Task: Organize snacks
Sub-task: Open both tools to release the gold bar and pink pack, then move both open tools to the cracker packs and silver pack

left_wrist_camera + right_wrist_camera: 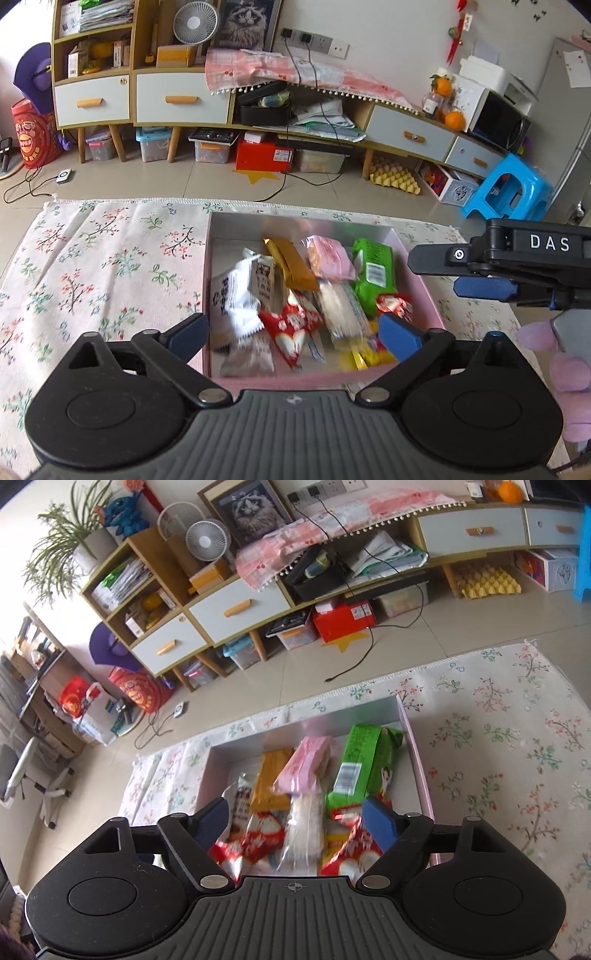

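Observation:
A pink box (421, 280) with a silver inside sits on the floral cloth and holds several snack packets: a green pack (373, 269), a pink pack (330, 256), a gold bar (291, 267), a white packet (236, 299) and red packets (291, 325). My left gripper (295, 332) is open and empty above the box's near side. My right gripper (295, 819) is open and empty above the same box (417, 764); it also shows in the left wrist view (458, 269) at the box's right. The green pack (362, 764) and pink pack (306, 768) lie just ahead of it.
The floral cloth (92, 266) covers the table left and right of the box. Beyond the table edge are tiled floor, a low cabinet (177, 99) with drawers, storage bins, a blue stool (506, 188) and loose cables.

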{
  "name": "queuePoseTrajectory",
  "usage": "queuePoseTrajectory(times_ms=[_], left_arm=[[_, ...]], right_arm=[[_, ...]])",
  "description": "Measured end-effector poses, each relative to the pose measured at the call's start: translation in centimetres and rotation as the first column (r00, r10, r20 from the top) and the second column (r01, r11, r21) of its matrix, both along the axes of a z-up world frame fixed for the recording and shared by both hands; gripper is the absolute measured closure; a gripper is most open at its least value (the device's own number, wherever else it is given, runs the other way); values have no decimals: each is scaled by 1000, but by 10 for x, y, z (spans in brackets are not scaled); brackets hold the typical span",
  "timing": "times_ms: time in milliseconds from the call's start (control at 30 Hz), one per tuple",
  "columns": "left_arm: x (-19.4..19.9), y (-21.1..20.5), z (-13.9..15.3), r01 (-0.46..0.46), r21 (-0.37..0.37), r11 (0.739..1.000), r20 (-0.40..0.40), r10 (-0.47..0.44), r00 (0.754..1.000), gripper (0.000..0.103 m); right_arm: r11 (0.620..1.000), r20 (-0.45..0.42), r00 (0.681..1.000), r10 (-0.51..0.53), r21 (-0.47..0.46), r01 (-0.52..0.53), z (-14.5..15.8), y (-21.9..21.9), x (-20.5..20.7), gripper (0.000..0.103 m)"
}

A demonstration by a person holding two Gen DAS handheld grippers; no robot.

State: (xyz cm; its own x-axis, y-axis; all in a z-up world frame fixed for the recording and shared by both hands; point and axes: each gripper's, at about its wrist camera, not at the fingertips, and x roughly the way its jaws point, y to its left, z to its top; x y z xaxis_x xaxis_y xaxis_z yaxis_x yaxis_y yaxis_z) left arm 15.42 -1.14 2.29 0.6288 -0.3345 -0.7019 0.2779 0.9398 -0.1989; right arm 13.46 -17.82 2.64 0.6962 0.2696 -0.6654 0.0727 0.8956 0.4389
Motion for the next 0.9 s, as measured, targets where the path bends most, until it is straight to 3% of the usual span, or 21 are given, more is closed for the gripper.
queuePoseTrajectory(times_ms=[433, 600, 900], left_arm=[[-45, 10, -1, -22, 39, 999, -15, 23, 1000, 1], [-61, 19, -10, -32, -5, 999, -32, 32, 999, 0], [-89, 24, -23, -26, 57, 998, -5, 26, 1000, 0]], right_arm=[[991, -3, 997, 75, -114, -75, 4, 22, -55, 14], [989, 5, 996, 91, -120, -89, 1, 21, -77, 13], [968, 16, 993, 115, -226, -108, -15, 21, -106, 10]])
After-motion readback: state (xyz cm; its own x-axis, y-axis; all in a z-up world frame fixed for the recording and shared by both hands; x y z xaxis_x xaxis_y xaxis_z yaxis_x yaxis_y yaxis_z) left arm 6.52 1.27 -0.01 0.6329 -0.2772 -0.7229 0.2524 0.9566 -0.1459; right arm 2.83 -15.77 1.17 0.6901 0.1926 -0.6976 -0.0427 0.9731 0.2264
